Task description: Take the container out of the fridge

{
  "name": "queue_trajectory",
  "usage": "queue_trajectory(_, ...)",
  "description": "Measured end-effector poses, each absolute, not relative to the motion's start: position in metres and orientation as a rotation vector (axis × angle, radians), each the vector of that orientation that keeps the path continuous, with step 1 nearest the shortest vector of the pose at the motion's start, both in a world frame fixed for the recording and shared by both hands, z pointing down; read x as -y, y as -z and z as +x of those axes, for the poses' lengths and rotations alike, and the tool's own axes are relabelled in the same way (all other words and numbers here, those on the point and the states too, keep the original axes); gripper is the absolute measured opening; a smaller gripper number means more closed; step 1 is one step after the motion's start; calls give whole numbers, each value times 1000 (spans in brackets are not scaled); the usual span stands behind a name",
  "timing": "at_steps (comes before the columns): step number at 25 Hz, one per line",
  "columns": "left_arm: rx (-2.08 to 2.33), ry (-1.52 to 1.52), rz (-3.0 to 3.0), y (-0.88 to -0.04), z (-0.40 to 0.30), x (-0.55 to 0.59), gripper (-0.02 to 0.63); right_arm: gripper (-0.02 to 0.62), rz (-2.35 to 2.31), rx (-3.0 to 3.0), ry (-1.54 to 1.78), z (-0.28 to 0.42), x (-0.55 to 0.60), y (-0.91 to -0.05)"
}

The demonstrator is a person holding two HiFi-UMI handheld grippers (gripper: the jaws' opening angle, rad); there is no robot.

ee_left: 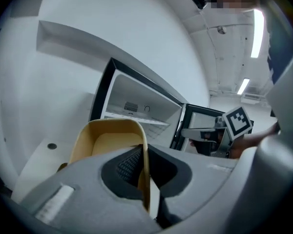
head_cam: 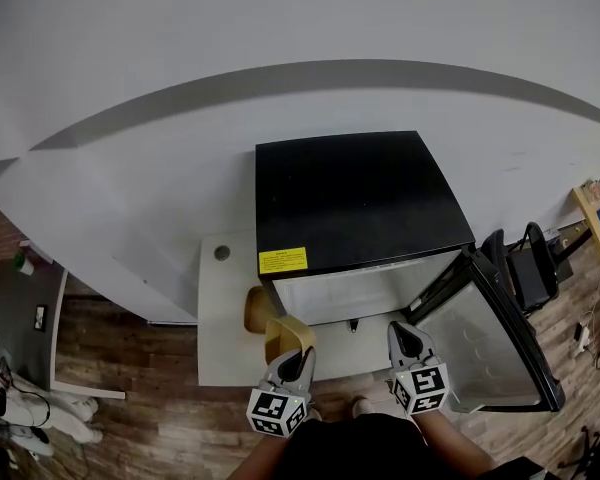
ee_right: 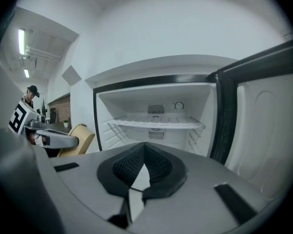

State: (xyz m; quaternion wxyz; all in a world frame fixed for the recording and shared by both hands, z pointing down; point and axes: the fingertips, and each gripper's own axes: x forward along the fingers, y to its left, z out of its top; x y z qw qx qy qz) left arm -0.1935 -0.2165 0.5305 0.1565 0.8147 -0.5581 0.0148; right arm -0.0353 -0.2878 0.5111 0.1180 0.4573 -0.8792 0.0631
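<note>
A tan open-topped container (head_cam: 286, 334) hangs in front of the fridge (head_cam: 350, 198), to the left of its opening. My left gripper (head_cam: 301, 352) is shut on the container's right wall (ee_left: 143, 150), which stands pinched between the dark pads. The container (ee_left: 107, 140) tilts away from the camera and looks empty. My right gripper (head_cam: 398, 332) hovers before the open fridge, its pads (ee_right: 156, 162) pressed together with nothing between them. The fridge interior (ee_right: 156, 111) shows only a bare white wire shelf (ee_right: 156, 124). From the right gripper view, the container (ee_right: 78, 136) shows at the left.
The fridge door (head_cam: 485, 333) swings open to the right, beside my right gripper. The fridge stands on a low white platform (head_cam: 220, 318), where a tan round piece (head_cam: 255, 308) lies. A dark table (head_cam: 25, 318) stands far left, black gear (head_cam: 530, 268) at right.
</note>
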Motion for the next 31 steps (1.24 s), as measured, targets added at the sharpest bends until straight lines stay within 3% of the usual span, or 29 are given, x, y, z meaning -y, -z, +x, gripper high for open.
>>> queue_trajectory(15, 1595, -15, 2361, -528, -221, 210, 20, -5, 1383, 2566, -196, -53, 274, -524)
queue_trajectory(31, 1565, -85, 2384, -541, -200, 205, 20, -5, 1407, 2560, -169, -32, 273, -519)
